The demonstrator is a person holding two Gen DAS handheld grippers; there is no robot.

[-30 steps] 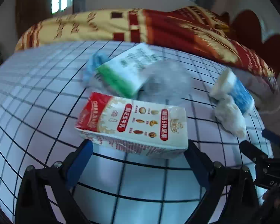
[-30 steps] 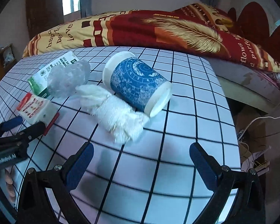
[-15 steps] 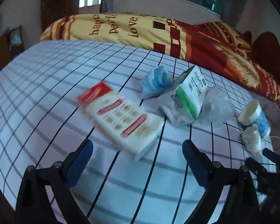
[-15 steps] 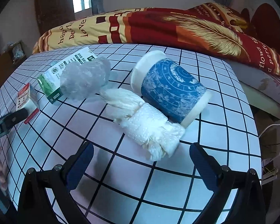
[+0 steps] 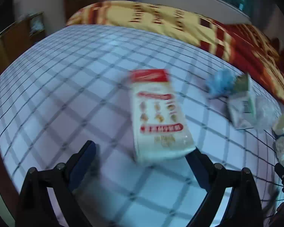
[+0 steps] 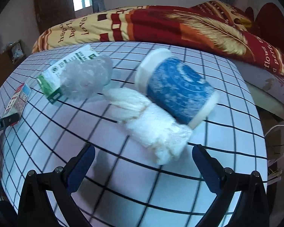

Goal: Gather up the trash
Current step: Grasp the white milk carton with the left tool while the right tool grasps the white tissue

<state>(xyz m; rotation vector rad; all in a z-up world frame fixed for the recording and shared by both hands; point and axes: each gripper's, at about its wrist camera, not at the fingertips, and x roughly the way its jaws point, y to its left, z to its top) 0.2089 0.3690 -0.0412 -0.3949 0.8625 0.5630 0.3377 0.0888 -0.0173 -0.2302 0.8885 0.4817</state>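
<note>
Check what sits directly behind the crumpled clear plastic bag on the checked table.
A green-and-white carton lies behind the crumpled clear plastic bag, which covers its right part. Anything further under the bag is hidden.

Paper cup [image 6: 179, 90] taken as landmark; it lies on its side on the bench [image 6: 227, 141]. Wad of tissue [image 6: 149, 124] touches the cup's near-left side. Crumpled plastic bag [image 6: 85, 79] sits left of the cup, resting against a carton [image 6: 53, 77] farther left. Flat milk box [image 6: 17, 102] lies farthest left, near the bench edge. Bed [image 6: 161, 22] runs behind the cup, beyond the bench.
</note>
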